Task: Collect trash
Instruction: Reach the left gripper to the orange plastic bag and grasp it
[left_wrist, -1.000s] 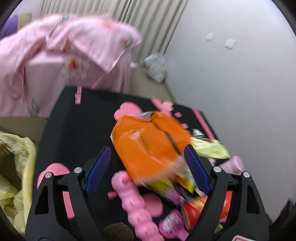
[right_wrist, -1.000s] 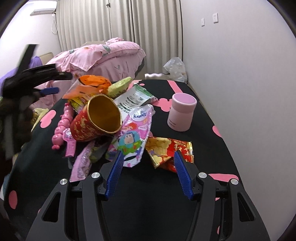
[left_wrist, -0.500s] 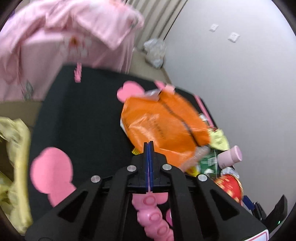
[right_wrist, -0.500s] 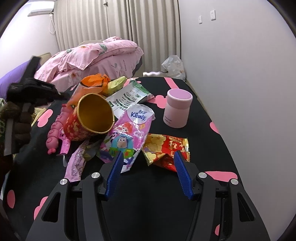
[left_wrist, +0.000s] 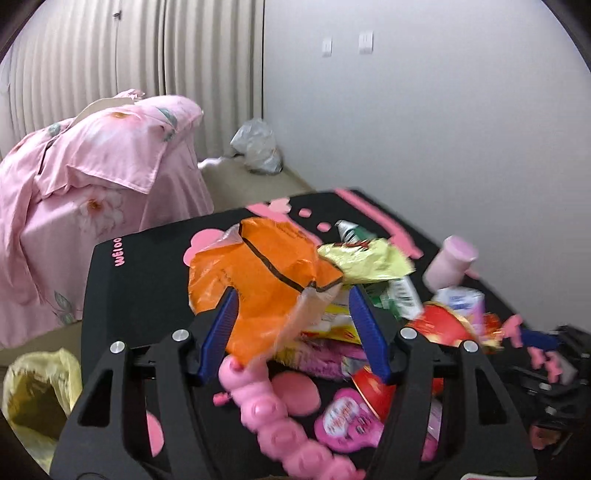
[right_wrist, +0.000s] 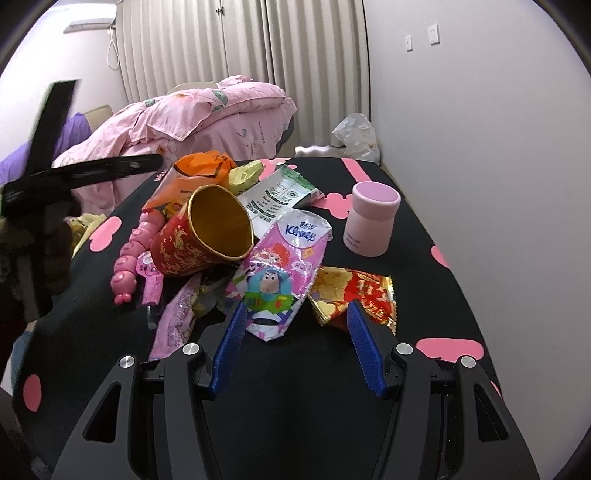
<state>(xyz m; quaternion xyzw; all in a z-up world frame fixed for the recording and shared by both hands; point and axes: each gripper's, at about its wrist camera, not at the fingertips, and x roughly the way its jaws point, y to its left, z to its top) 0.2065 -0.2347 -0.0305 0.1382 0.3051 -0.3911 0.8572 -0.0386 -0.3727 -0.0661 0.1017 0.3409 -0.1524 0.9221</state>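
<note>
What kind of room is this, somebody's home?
Most likely a bedroom in a home: a rumpled pink floral duvet is heaped behind the black table with pink patches, full-length pleated beige curtains cover the far wall, and a white wall-mounted air conditioner sits high up.

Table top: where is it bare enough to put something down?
Bare black cloth lies at the near edge, ahead of the right gripper. Another bare patch lies between the orange bag and the cloth's pink lettering. The middle is crowded: red cup, wrappers, pink jar.
</note>
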